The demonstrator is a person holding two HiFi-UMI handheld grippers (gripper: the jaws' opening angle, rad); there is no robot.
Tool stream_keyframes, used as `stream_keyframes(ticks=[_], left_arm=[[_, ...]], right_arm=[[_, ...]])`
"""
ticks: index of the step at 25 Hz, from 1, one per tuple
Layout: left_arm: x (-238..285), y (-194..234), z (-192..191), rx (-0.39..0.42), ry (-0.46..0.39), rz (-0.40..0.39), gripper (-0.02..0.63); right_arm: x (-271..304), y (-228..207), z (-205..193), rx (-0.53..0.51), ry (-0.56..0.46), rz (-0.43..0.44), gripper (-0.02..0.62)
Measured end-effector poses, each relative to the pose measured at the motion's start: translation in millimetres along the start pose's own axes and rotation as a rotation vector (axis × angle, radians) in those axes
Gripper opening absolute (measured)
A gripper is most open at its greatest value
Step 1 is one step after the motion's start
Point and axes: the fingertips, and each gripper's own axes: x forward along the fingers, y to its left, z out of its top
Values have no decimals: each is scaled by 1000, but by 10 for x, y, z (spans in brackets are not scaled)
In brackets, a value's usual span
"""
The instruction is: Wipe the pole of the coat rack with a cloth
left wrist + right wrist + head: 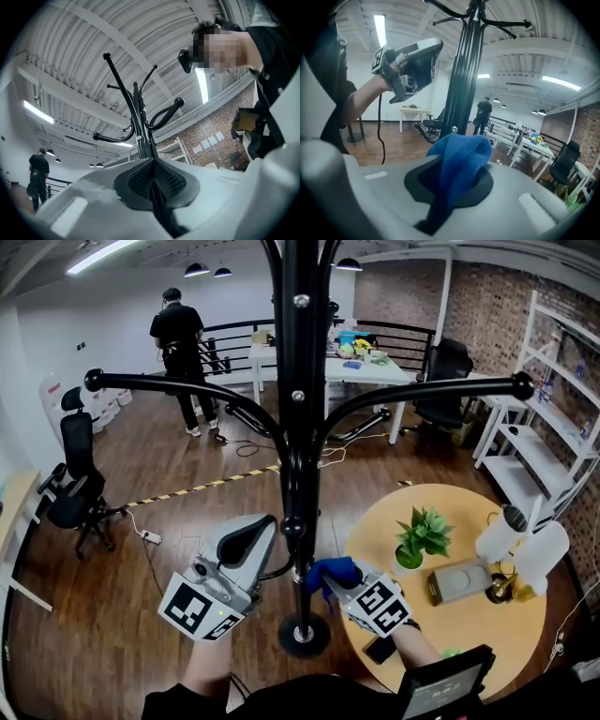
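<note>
right gripper (345, 583) clamps fuzzy blue cloth (333, 571) just beside base of black metal coat-rack pole (299, 427) | left gripper (265, 538) clenched empty, near pole | wipe: upper pole likely pending

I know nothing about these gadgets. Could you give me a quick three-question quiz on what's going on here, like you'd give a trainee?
1. Multiple choice: what is the right gripper shut on? A a sponge; B a blue cloth; C a leaf.
2. True or false: the left gripper also holds a cloth.
3. Fill in: the potted plant stands on the round ____.
Key: 1 B. 2 False; its jaws are together with nothing between them. 3 table.
</note>
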Motion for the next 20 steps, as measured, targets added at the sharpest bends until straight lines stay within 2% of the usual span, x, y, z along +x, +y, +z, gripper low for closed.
stream_keyframes(ticks=[4,9,13,17,20], left_arm=[[1,27,-19,-2,4,6,3],[-18,63,-52,-8,2,18,3],[-53,85,-32,-7,-3,27,3],[-95,105,-13,2,-2,39,3],[-122,125,19,6,-10,44,3]], right_arm=[[-213,-75,-82,65,16,36,21],[-84,32,58,7,-50,49,21],[-26,44,465,36,-222,36,21],[-318,-5,1132,81,-431,8,23],[-753,-143,1796,40,-624,-84,23]])
